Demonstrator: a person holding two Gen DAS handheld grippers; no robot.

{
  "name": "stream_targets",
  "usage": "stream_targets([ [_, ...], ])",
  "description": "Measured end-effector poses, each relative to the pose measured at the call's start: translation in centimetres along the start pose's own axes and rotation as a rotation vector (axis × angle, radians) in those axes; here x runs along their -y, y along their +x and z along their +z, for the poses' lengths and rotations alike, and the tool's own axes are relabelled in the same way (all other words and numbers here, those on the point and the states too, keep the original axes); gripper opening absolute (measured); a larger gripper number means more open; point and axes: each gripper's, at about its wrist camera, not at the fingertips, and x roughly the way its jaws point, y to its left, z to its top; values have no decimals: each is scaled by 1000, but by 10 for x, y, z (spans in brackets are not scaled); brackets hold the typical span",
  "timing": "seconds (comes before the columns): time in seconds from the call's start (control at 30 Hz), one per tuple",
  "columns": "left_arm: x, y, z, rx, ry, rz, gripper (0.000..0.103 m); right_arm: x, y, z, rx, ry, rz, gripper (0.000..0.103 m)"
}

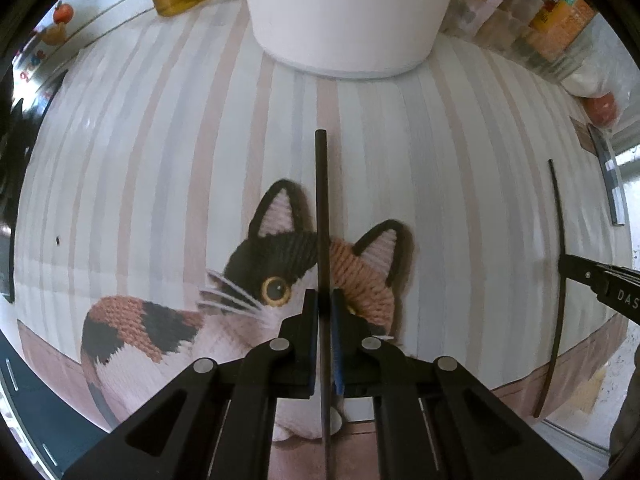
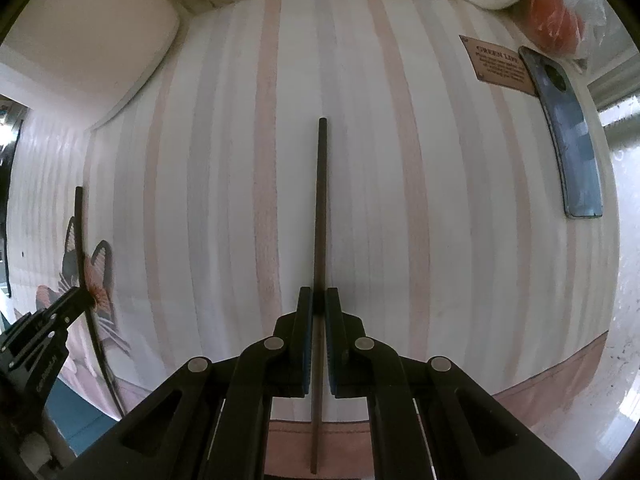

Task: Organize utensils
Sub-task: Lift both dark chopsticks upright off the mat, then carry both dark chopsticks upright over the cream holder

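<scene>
– What does each pair of tongs hold?

– The left gripper [image 1: 323, 300] is clamped narrow on a thin, dark, square-ended chopstick [image 1: 321, 200], over the knitted calico cat print. The right gripper [image 2: 319, 300] pinches a second slender dark chopstick [image 2: 321, 208] between its blue pads.

– And the surface?

– A striped cloth mat [image 2: 400, 200] in pale pink and grey, with a smooth white round container [image 1: 344, 12] at its far edge and a flat blue phone [image 2: 572, 152] lying at the right.
</scene>
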Motion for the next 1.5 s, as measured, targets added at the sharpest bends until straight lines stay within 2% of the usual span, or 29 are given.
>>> stream_targets([
  [0.1, 5, -12, 2, 27, 11, -3, 3, 10, -3, -5, 10, 39, 76, 5],
  [0.57, 2, -81, 9, 171, 13, -59, 3, 8, -56, -32, 207, 31, 176, 5],
  [0.87, 1, -124, 16, 272, 4, -70, 3, 9, -98, -26, 334, 11, 206, 5],
  [1.17, -2, -157, 33, 373, -15, -66, 3, -6, -141, -13, 461, -31, 223, 4],
  [1.23, -5, -162, 36, 391, -23, -63, 3, -9, -147, -11, 480, -38, 223, 4],
  [1.27, -5, -163, 37, 394, -27, -65, 3, -11, -153, -10, 493, -40, 231, 0],
  [1.43, -13, -174, 42, 423, -49, -68, 3, -16, -168, -5, 528, -51, 248, 0],
  [1.5, -15, -174, 42, 429, -55, -57, 3, -17, -168, 0, 504, -54, 263, 0],
])
